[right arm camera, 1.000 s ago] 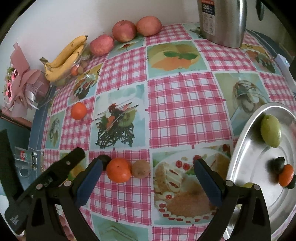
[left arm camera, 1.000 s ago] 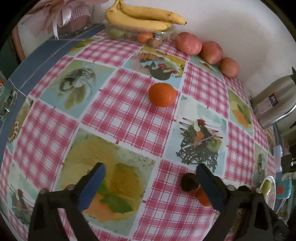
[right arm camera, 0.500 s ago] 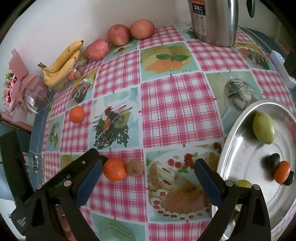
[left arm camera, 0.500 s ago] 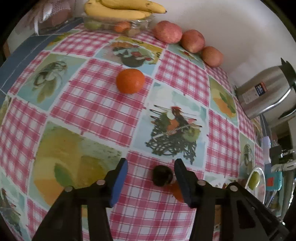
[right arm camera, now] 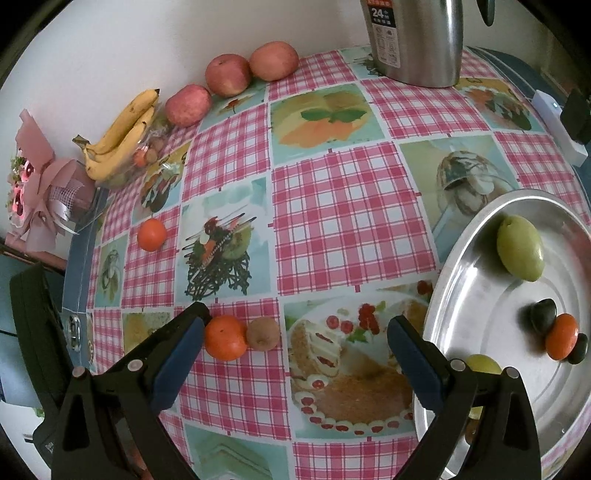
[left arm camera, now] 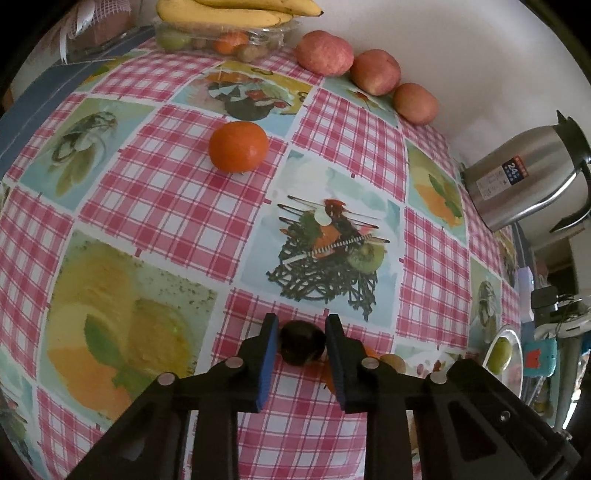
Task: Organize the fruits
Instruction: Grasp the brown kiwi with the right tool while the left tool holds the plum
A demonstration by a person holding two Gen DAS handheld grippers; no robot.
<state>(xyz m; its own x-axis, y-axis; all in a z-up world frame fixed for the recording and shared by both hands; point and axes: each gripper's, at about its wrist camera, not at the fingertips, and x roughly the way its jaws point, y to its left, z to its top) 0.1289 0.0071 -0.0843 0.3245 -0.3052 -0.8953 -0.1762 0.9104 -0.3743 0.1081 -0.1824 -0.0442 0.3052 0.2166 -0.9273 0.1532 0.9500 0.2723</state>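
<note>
Nearest, left gripper (left arm camera: 300,341) jaws have just closed and pinch a dark round fruit (left arm camera: 301,345) on the checked tablecloth (left arm camera: 166,192), near the table's front edge. Right gripper (right arm camera: 295,332) spread wide, nothing between the pads; orange (right arm camera: 225,338) and brown fruit (right arm camera: 263,333) beside its left finger. Steel tray (right arm camera: 461,258) at right edge holds a green fruit (right arm camera: 520,248). Apples (left arm camera: 323,52) and bananas (left arm camera: 236,11) along the far edge

Glossy metal tray (right arm camera: 454,258), brushed steel kettle (right arm camera: 417,40), smooth printed tablecloth (right arm camera: 332,221)
</note>
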